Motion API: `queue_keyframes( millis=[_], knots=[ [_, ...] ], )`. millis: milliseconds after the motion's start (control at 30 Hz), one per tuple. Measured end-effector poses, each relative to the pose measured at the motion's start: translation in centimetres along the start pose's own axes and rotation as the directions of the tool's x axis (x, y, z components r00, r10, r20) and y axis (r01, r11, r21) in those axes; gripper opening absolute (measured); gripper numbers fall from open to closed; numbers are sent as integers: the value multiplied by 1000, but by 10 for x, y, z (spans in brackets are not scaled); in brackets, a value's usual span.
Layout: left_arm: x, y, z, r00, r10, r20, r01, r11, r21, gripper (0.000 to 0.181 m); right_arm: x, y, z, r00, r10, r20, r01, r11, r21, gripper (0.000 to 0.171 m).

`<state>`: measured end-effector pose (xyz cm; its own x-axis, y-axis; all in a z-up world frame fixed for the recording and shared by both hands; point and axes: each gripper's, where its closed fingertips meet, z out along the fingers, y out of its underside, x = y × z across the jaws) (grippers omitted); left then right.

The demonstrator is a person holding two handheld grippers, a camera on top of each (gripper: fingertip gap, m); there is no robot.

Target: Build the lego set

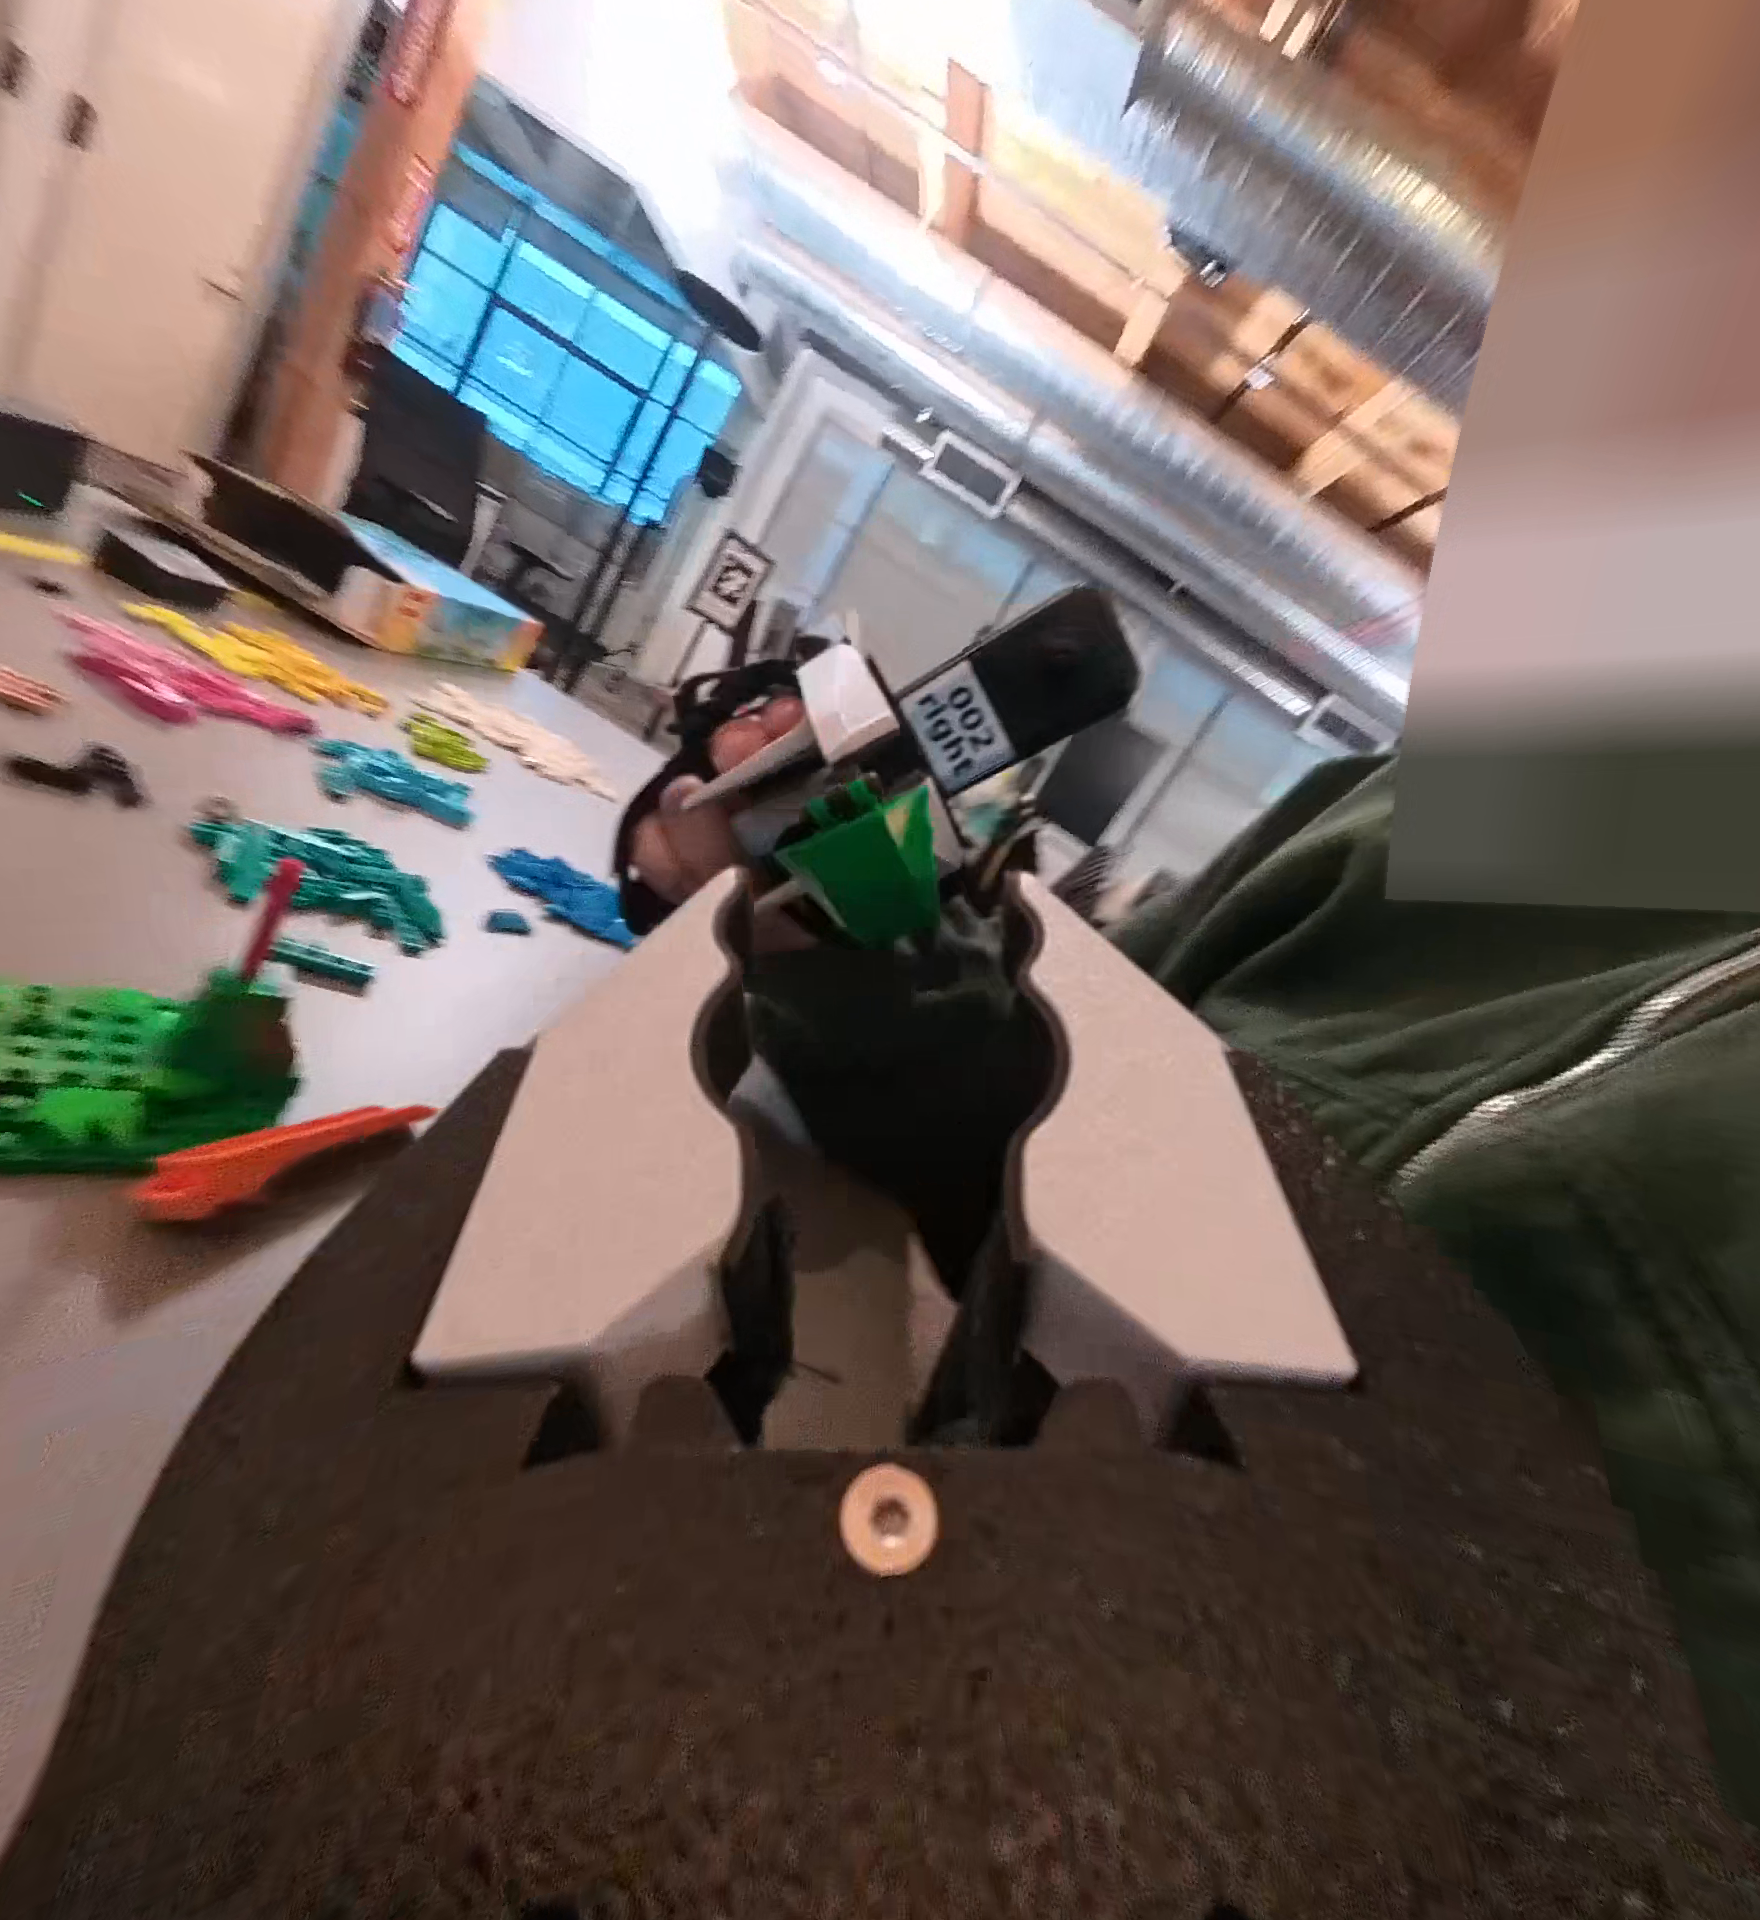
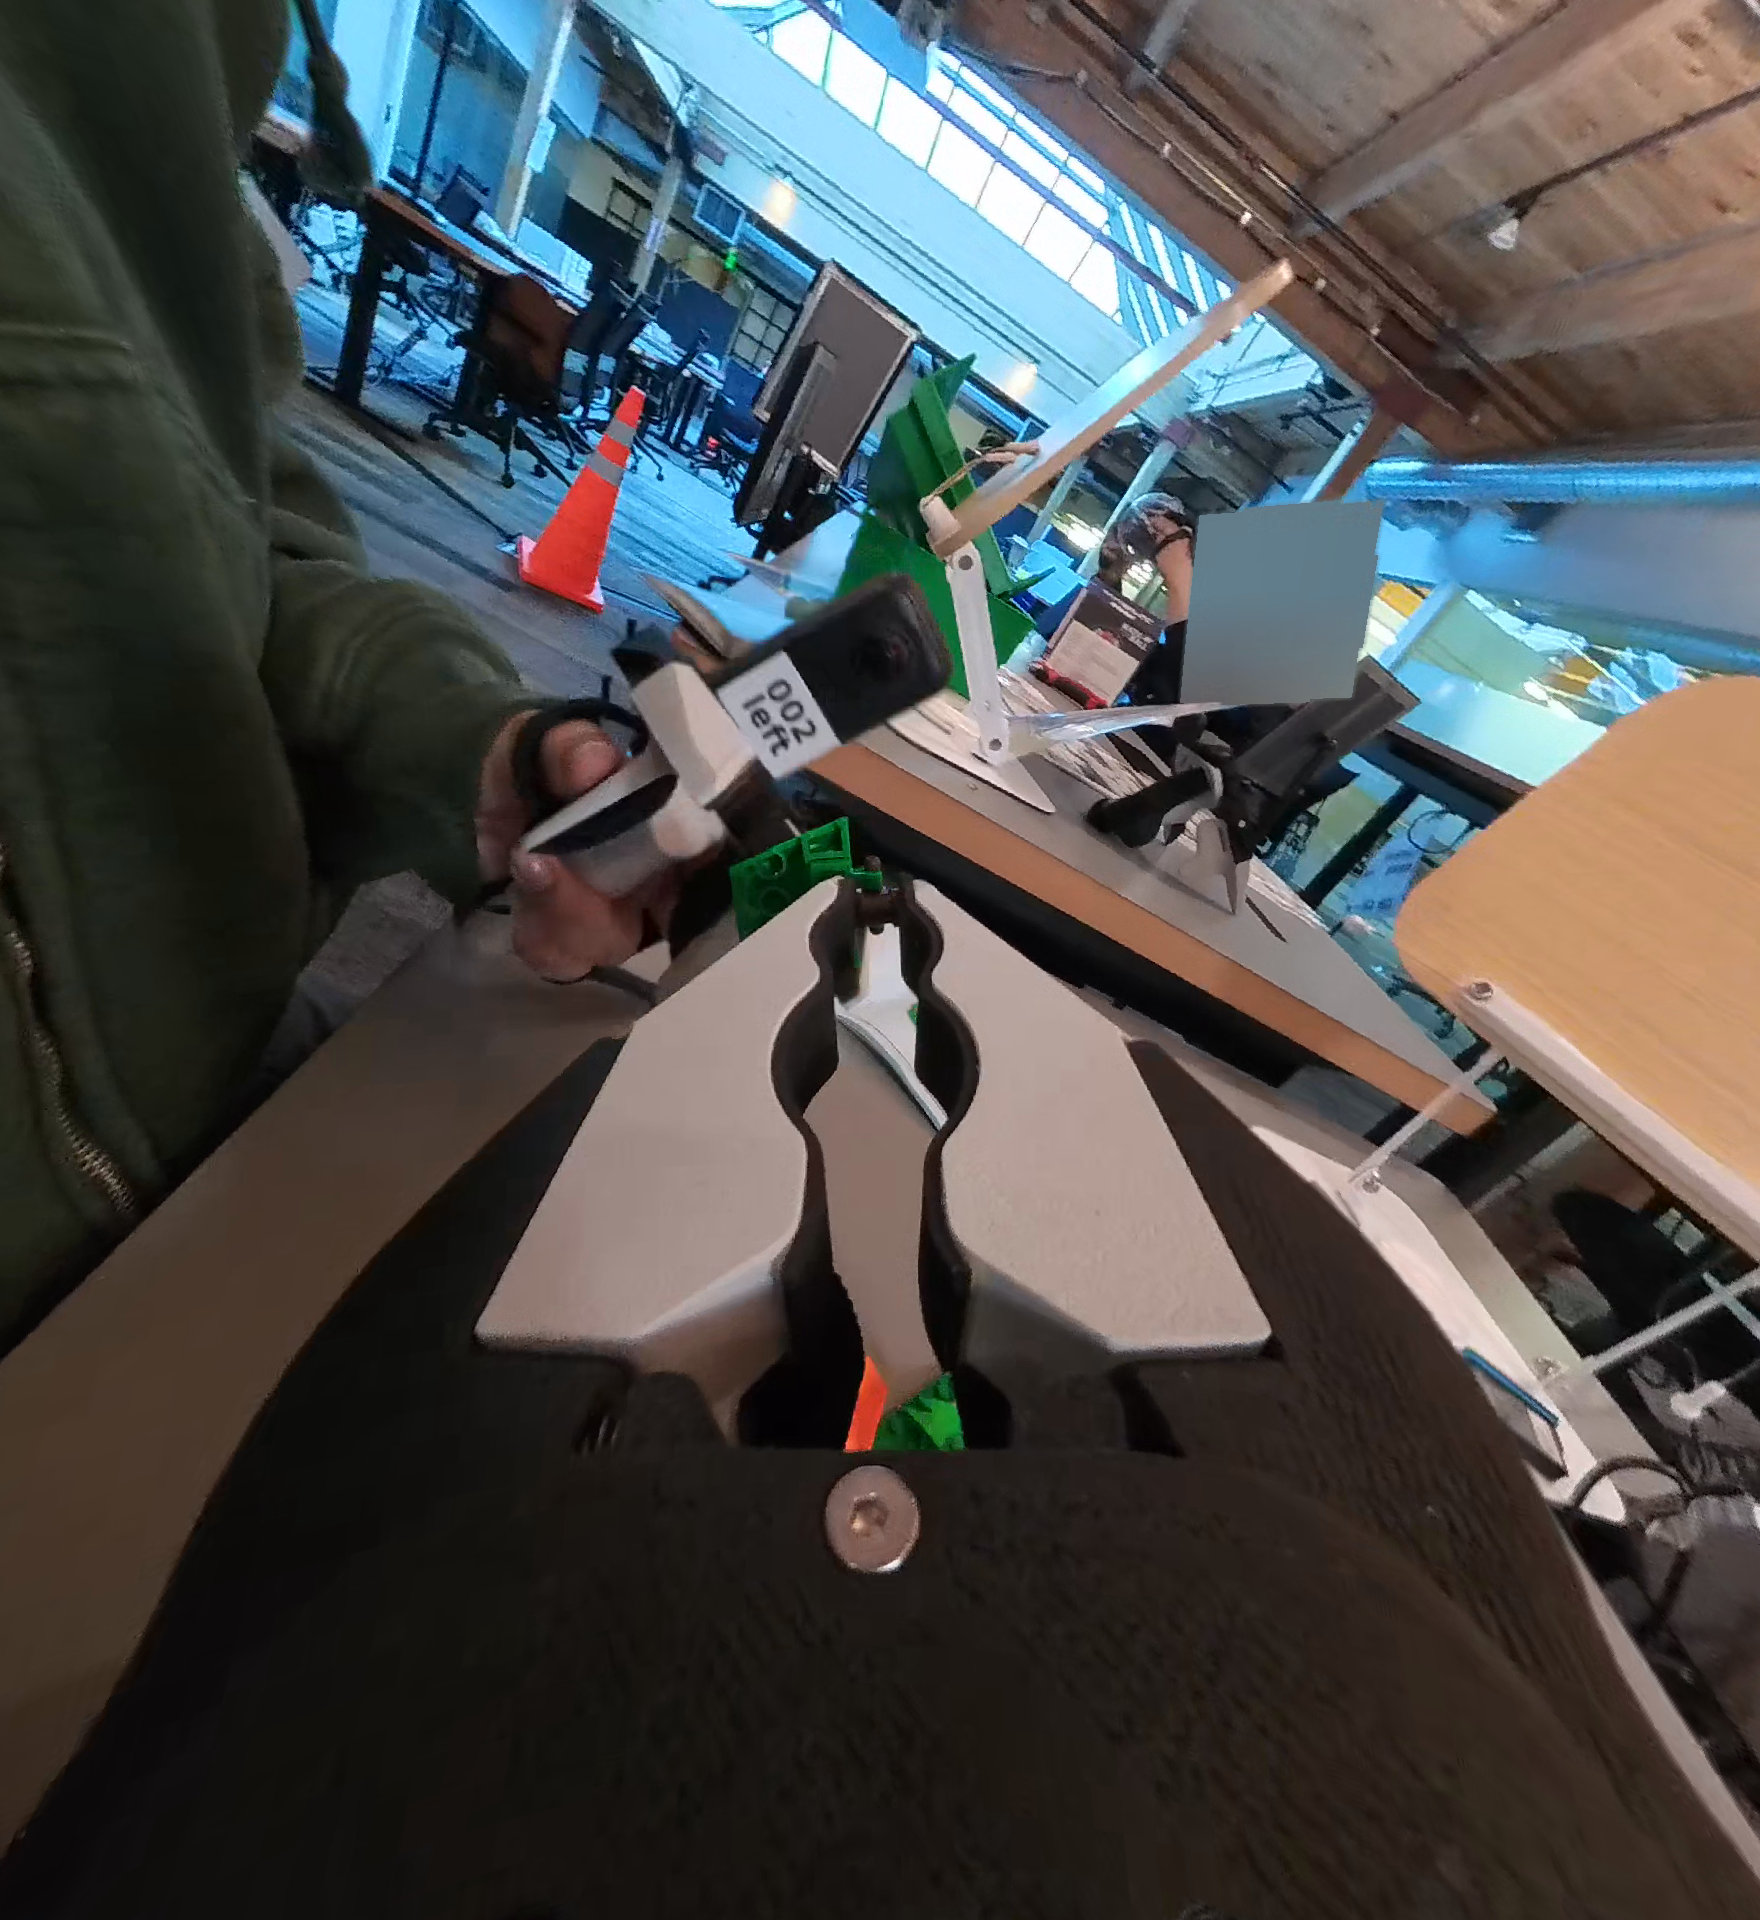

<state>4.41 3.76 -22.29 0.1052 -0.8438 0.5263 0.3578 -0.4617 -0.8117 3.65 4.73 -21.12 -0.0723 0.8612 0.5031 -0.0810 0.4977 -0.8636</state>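
left claw (image 1: 871, 904) raised off grey worktop (image 1: 76, 1382), tips clenched on green sloped lego piece (image 1: 865, 873). right claw (image 2: 871, 899) meets it from opposite side, tips pinched on same piece, seen there as green studded brick (image 2: 788, 868). white label with black writing on each black camera body (image 1: 1021, 696). green studded lego baseplate (image 1: 45, 1070) at worktop's left edge, orange wedge tool (image 1: 263, 1153) beside it. colour-sorted brick piles (image 1: 336, 873) and printed lego box (image 1: 440, 613) farther back.
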Motion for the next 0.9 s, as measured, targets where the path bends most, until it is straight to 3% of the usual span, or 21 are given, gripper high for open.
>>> queue_keyframes(
  millis=[267,533,600,700,800,900],
  knots=[
    [5,1,1,984,-144,-102,146,989,20,28,-9,-5,2,998,-48,40,47,999,7,6],
    [4,4,-1,978,-169,-121,172,985,16,27,-9,-1,3,998,12,69,-11,1000,-22,10],
    [2,0,-5,983,-147,-108,151,988,35,27,-4,11,-3,992,93,86,-86,993,-78,33],
    [-12,6,-12,999,-31,28,32,999,-24,27,-2,47,-17,959,254,124,-214,939,-268,31],
    [-27,15,-20,980,127,156,-103,983,-152,27,-18,84,-27,904,396,161,-278,831,-482,29],
    [-37,24,-27,942,251,225,-187,945,-268,27,-26,107,-26,859,497,121,-348,741,-575,28]
  ],
)
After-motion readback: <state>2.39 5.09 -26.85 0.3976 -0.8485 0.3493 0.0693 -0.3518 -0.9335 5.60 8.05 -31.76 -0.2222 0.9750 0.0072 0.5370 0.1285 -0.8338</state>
